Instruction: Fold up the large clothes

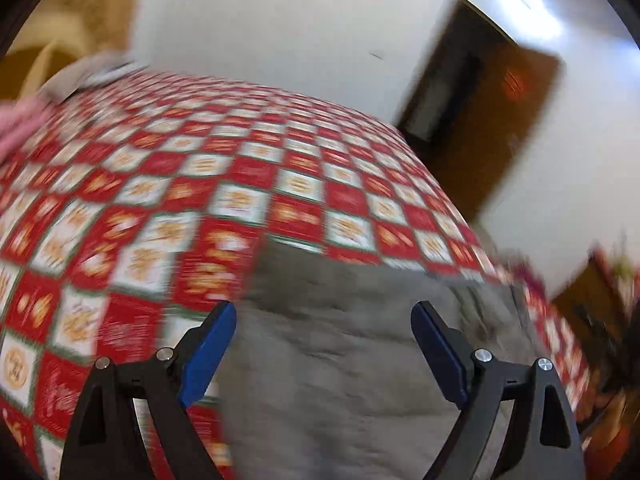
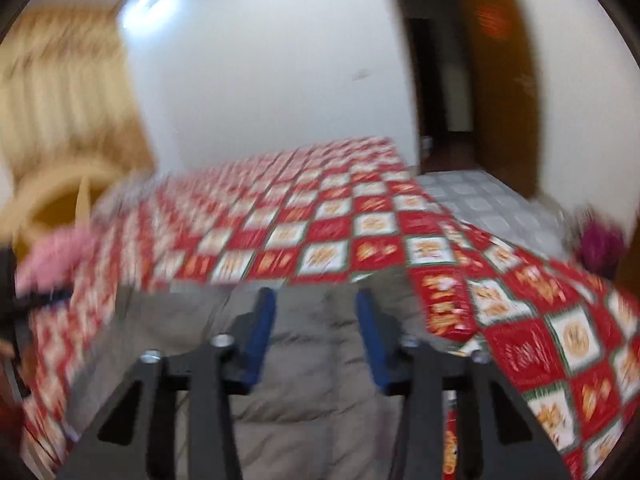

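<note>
A grey padded garment (image 1: 340, 360) lies on a bed covered by a red and white checked spread (image 1: 200, 168). In the left wrist view my left gripper (image 1: 323, 312) hovers over the garment with its blue pads wide apart and nothing between them. In the right wrist view the same grey garment (image 2: 312, 360) lies below my right gripper (image 2: 316, 300), whose blue pads stand partly apart with no cloth caught between them. Both views are blurred by motion.
A pink cloth (image 2: 56, 260) lies at the bed's left side, and a pale headboard (image 2: 52, 196) stands beyond it. An open brown door (image 2: 500, 80) and tiled floor (image 2: 492, 204) are to the right. A white wall (image 1: 260, 20) is behind the bed.
</note>
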The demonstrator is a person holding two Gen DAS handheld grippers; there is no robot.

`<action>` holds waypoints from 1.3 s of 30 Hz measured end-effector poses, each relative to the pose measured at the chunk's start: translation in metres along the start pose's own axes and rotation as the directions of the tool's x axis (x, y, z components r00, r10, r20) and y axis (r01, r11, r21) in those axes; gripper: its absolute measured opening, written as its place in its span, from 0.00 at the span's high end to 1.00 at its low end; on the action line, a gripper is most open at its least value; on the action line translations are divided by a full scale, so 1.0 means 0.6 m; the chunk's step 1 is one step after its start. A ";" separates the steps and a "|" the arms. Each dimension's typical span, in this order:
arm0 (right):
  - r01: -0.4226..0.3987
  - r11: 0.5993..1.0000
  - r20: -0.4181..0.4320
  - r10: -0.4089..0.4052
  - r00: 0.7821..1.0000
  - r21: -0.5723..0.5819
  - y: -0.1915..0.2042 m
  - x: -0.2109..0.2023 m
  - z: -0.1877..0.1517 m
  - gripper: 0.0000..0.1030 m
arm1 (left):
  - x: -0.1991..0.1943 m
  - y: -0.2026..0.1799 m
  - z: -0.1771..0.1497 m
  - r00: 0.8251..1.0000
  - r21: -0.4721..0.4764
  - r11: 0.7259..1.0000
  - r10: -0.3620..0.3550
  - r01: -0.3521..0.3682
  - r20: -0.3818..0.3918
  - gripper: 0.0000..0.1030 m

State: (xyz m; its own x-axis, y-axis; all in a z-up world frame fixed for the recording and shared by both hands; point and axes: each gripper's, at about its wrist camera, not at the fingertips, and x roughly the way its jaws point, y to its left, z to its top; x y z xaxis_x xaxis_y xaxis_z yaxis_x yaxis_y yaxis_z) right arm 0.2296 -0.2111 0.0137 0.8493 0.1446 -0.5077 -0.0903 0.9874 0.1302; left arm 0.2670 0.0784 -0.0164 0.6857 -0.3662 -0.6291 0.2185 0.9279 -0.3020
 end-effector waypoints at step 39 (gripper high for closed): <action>0.250 0.951 -0.093 -0.236 0.967 0.183 -0.062 0.215 -0.049 0.74 | 0.282 0.012 -0.061 0.983 -0.082 0.980 0.178 -0.180 -0.035 0.06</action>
State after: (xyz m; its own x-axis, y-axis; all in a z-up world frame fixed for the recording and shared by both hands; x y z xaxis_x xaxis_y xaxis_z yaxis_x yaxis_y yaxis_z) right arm 0.3272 -0.2274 -0.0814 0.7943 -0.0876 -0.6011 0.2219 0.9630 0.1529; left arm 0.3591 0.0207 -0.1511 0.6888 -0.1976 -0.6975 0.0337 0.9698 -0.2414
